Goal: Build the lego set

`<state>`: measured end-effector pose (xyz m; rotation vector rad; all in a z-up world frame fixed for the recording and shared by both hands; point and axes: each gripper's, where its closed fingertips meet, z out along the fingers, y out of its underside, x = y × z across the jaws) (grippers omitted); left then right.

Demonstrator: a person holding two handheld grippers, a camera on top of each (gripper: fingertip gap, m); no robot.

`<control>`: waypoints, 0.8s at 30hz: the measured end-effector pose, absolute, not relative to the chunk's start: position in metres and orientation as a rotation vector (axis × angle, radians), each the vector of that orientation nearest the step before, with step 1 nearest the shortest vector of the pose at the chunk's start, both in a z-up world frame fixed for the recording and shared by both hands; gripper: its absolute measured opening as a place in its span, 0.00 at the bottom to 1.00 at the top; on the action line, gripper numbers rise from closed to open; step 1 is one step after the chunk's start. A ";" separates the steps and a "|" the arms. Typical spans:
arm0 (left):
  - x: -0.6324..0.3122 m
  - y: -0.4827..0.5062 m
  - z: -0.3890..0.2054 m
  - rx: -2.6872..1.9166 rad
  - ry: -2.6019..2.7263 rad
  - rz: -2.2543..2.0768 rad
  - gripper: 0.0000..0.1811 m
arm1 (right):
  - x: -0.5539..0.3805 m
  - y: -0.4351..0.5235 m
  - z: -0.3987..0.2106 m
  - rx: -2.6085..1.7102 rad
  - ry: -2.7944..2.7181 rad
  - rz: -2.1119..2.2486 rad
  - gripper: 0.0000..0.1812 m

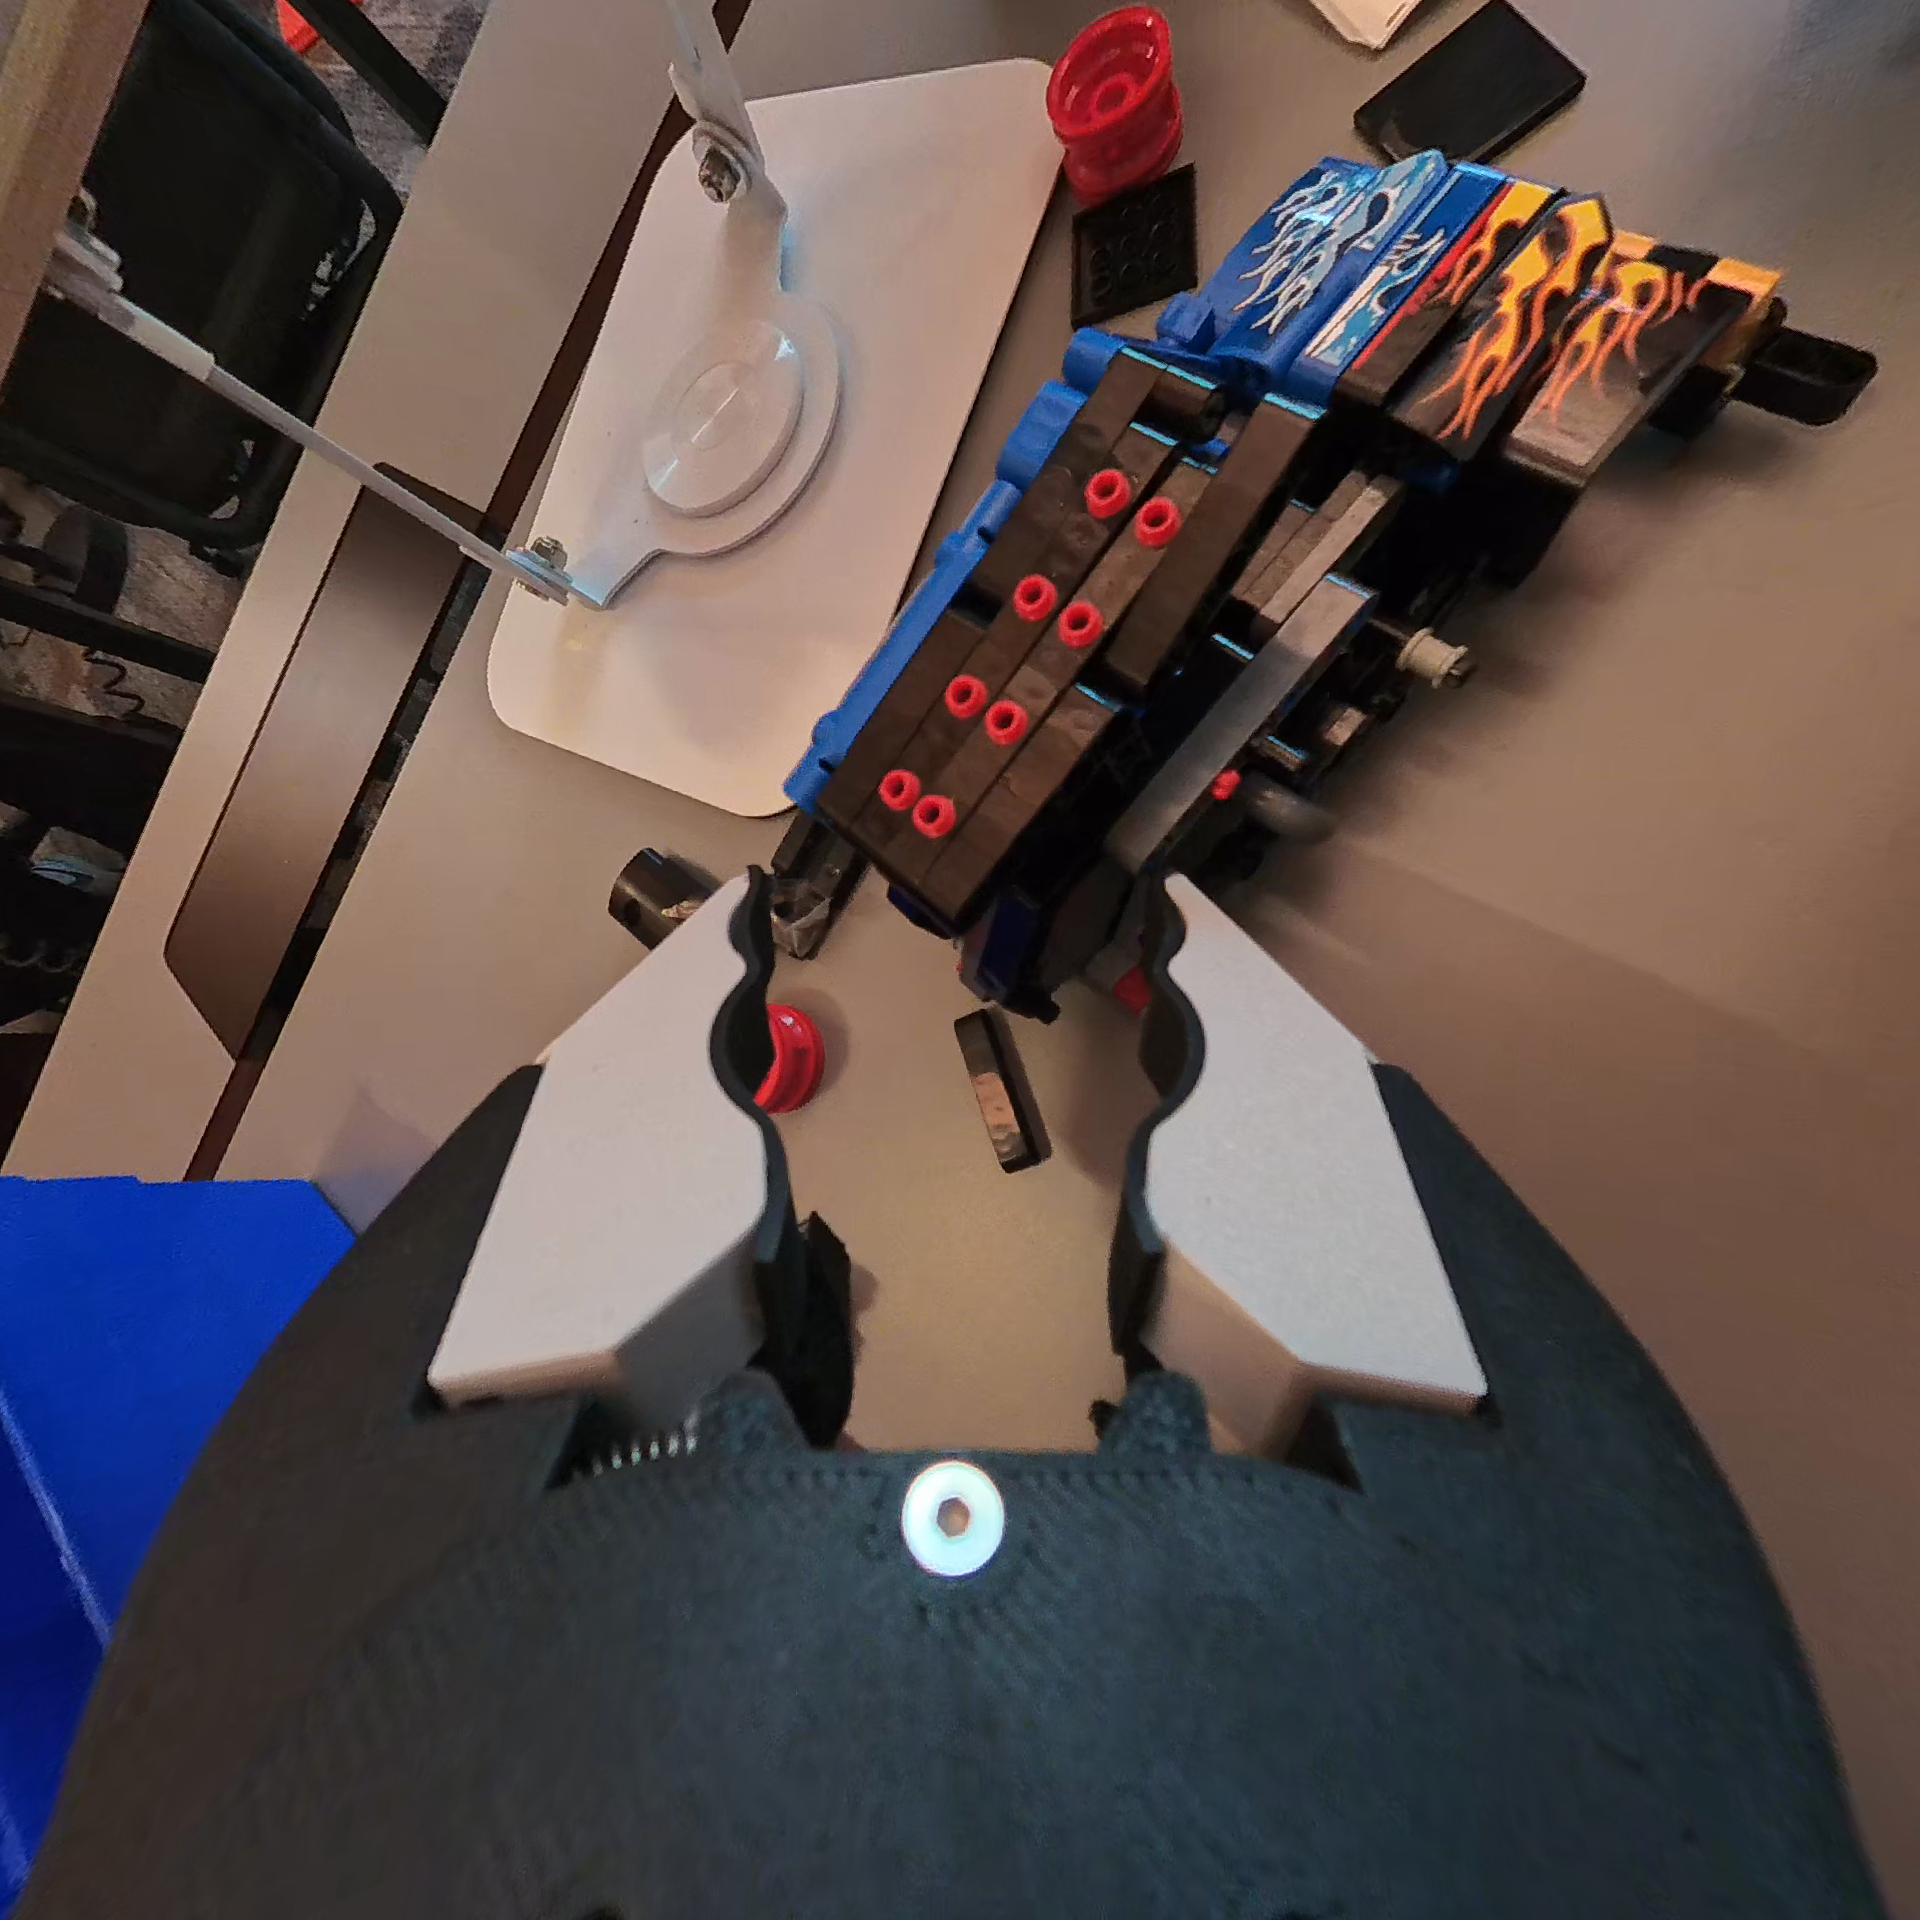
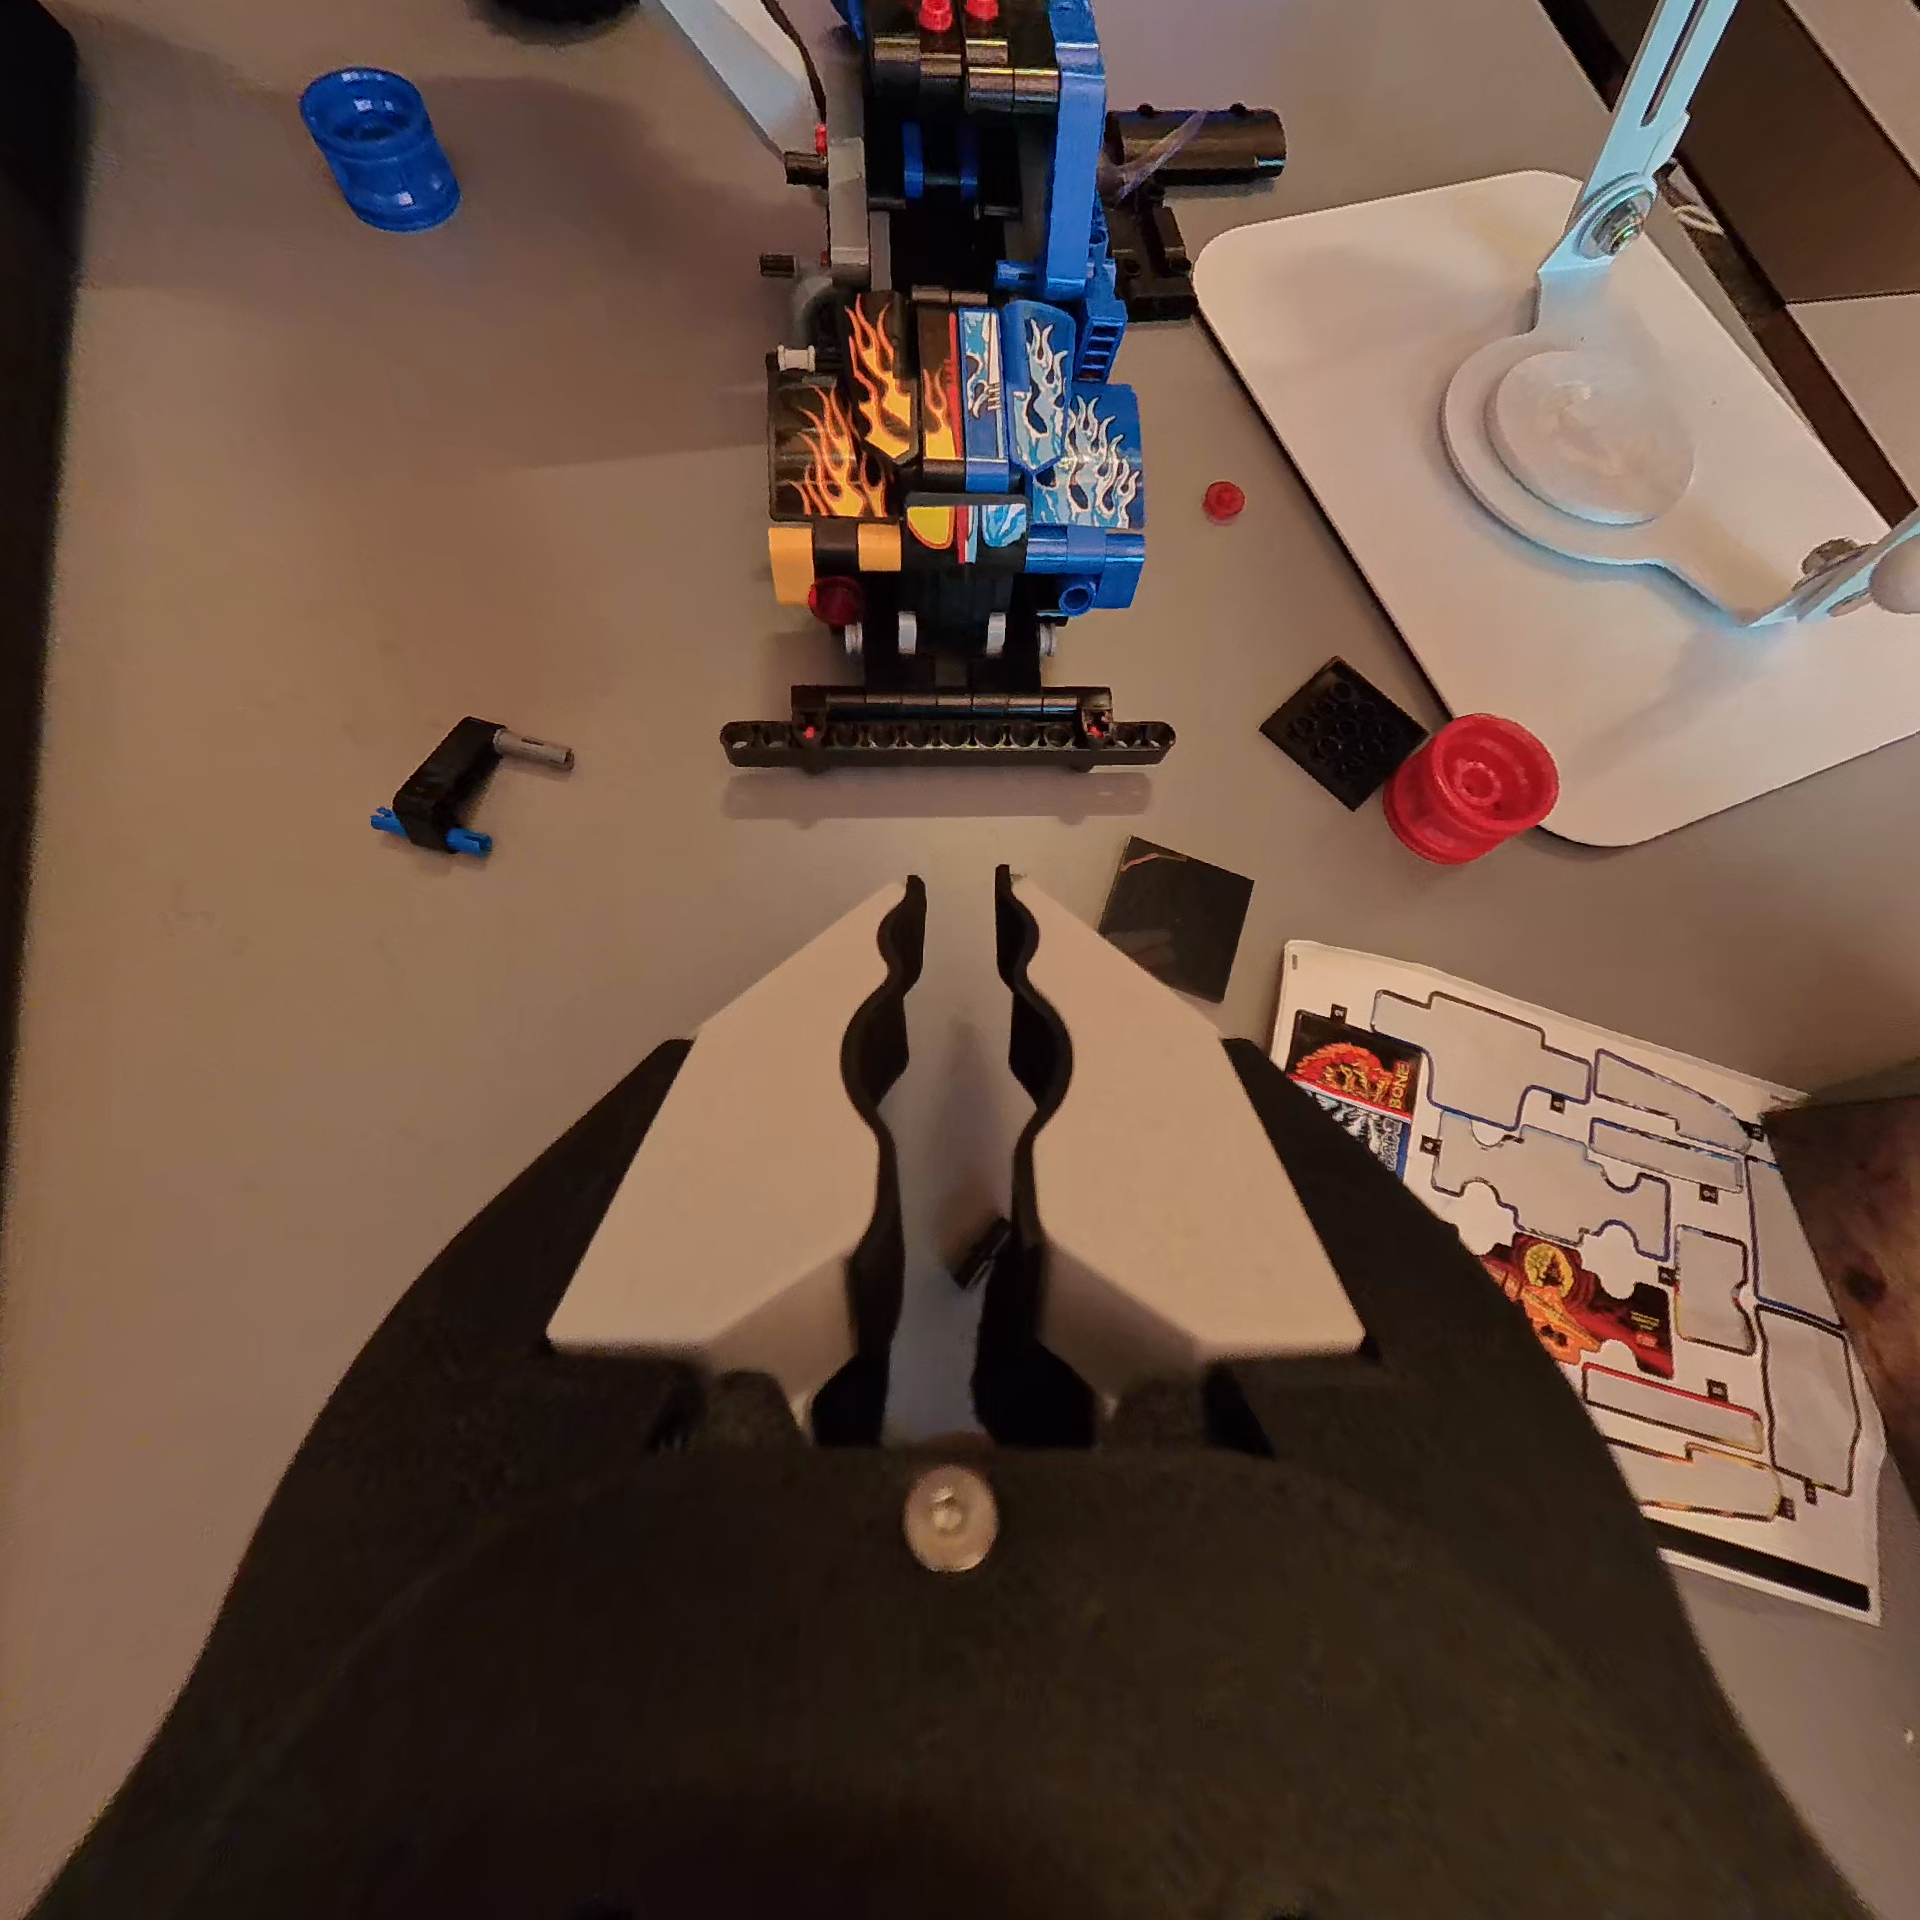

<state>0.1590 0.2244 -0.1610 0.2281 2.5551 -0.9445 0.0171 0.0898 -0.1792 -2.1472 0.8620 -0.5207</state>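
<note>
**Lego vehicle on grey table, both grippers empty**

A grey table [image 2: 312, 468] is seen in both wrist views, and a white lamp base [image 2: 1403, 416] with a metal arm is set on it toward one side. The partly built lego vehicle [image 2: 956, 436], black and blue with orange and white flame panels, is placed on the table just beside that base; in the left wrist view it [image 1: 1195, 582] is seen from the rear, with two rows of red pins along its black top. A long black beam is fitted across its front end, which is turned toward the right gripper [image 2: 958, 883].

The right gripper is held above bare table near that beam; its jaws are nearly together, with only a narrow gap between them, and nothing is gripped. The left gripper [image 1: 961, 894] is held with its tips at the rear of the vehicle; its jaws are spread wide and nothing is held between them.

A sticker sheet [image 2: 1621, 1247] is laid to the right of the right gripper. A red wheel hub [image 2: 1470, 787] is rested against the edge of the lamp base, with a black studded plate [image 2: 1340, 732] just beside it. A blue wheel hub [image 2: 379, 145] is left well apart on the far left. A black angled connector [image 2: 457, 779] with a grey pin is found left of the beam, and a small red stud [image 2: 1223, 500] lies between vehicle and lamp base
</note>
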 end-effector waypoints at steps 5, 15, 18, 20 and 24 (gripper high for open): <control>0.160 0.224 -0.161 0.224 2.554 -0.948 0.38 | 0.017 0.090 -0.179 -2.147 0.861 -0.521 0.07; 0.160 0.225 -0.161 0.223 2.552 -0.950 0.39 | 0.017 0.090 -0.181 -2.152 0.858 -0.520 0.07; 0.160 0.225 -0.160 0.223 2.550 -0.951 0.39 | 0.017 0.090 -0.180 -2.151 0.857 -0.522 0.07; 0.160 0.225 -0.160 0.221 2.549 -0.953 0.39 | 0.017 0.091 -0.180 -2.152 0.856 -0.522 0.07; 0.161 0.225 -0.160 0.217 2.544 -0.956 0.39 | 0.017 0.091 -0.180 -2.152 0.855 -0.523 0.07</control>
